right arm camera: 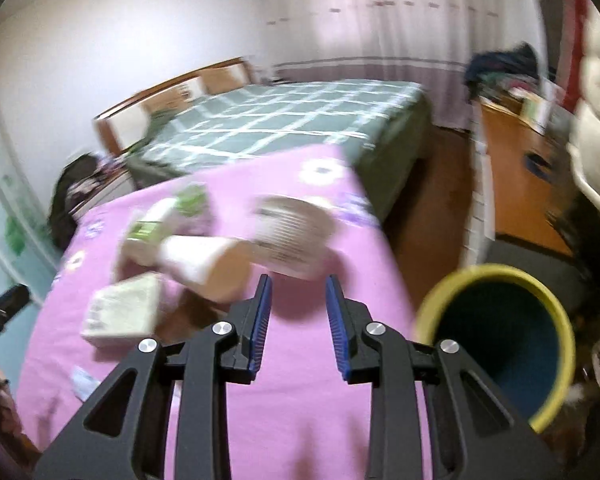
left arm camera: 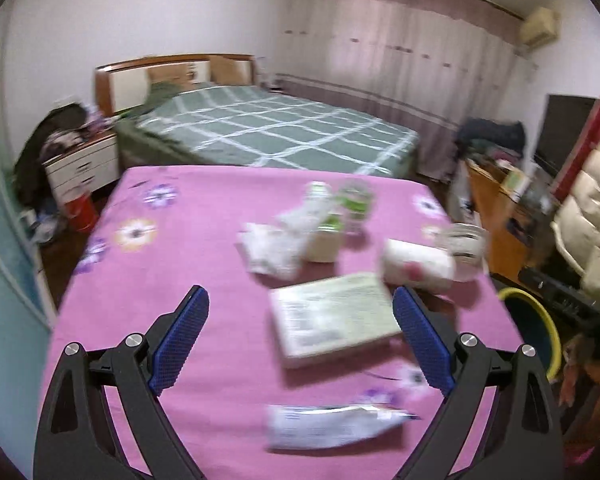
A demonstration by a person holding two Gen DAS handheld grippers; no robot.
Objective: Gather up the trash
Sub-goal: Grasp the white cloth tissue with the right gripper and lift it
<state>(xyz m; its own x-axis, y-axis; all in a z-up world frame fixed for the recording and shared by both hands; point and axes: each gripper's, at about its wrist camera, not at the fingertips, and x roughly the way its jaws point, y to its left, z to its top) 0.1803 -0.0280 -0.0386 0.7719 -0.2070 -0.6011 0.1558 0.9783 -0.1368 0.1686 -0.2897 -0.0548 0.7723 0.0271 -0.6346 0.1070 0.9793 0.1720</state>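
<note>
Trash lies scattered toward the far right of the pink-clothed desk (left arm camera: pixel 180 264): a flat carton (left arm camera: pixel 332 316), a crumpled wrapper (left arm camera: pixel 328 426) near the front edge, a paper roll (left arm camera: pixel 416 266). The left tongs (left arm camera: pixel 300 340) gape wide and empty; the right tongs (right arm camera: pixel 298 320) stand narrowly parted, empty, beside the yellow-rimmed bin (right arm camera: pixel 496 276). The carton looks light yet stiff, so pinch across a short edge; the wrapper is probably soft and slippery.
</note>
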